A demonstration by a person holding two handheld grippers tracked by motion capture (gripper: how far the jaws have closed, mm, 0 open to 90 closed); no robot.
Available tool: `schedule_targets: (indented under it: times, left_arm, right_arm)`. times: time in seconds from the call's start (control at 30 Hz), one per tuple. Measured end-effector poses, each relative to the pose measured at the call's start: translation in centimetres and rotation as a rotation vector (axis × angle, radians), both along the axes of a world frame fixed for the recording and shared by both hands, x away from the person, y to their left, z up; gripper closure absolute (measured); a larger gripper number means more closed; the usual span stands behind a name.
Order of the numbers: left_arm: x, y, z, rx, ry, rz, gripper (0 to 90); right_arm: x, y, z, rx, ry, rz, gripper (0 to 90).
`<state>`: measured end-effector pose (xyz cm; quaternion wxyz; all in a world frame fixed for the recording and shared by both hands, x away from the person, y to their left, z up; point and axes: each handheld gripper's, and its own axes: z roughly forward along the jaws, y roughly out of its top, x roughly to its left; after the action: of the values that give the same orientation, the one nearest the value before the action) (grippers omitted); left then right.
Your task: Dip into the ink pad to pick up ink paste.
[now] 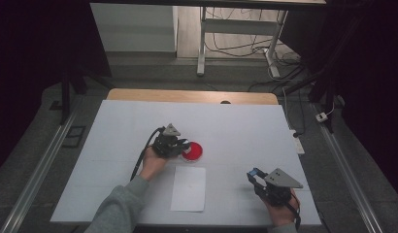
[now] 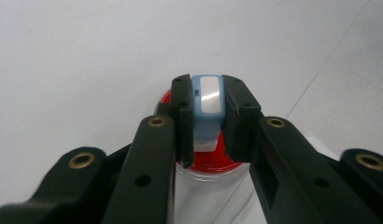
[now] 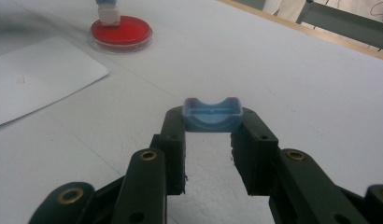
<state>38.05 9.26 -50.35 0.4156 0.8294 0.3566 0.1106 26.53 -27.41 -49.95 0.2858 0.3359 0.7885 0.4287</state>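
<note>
A small light-blue stamp [image 2: 207,105] with a white base is clamped between the jaws of my left gripper [image 2: 207,98]. Its base rests on the round red ink pad [image 2: 208,163] in a clear dish. In the high view the left gripper [image 1: 186,145] sits at the table's middle, right beside the red pad [image 1: 194,152]. My right gripper [image 3: 211,122] is shut on a curved blue cap [image 3: 211,114], held just above the table. That gripper [image 1: 254,175] is near the front right corner. From there the stamp [image 3: 108,13] stands on the pad [image 3: 120,30].
A white paper sheet [image 1: 188,188] lies in front of the pad, between the two hands; its corner [image 3: 35,74] reaches toward the dish. The white table cover [image 1: 236,126] ends at a wooden strip at the back. Desk legs and cables stand beyond.
</note>
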Motion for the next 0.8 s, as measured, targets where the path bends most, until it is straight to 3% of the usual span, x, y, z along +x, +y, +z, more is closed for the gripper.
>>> schedule_targets:
  times: [0.8]
  left_arm:
    - [-0.08,-0.49,-0.47,0.037,-0.001,-0.006,76.1]
  right_arm:
    - [0.02,-0.03,0.00,0.000,0.001,0.002,65.9]
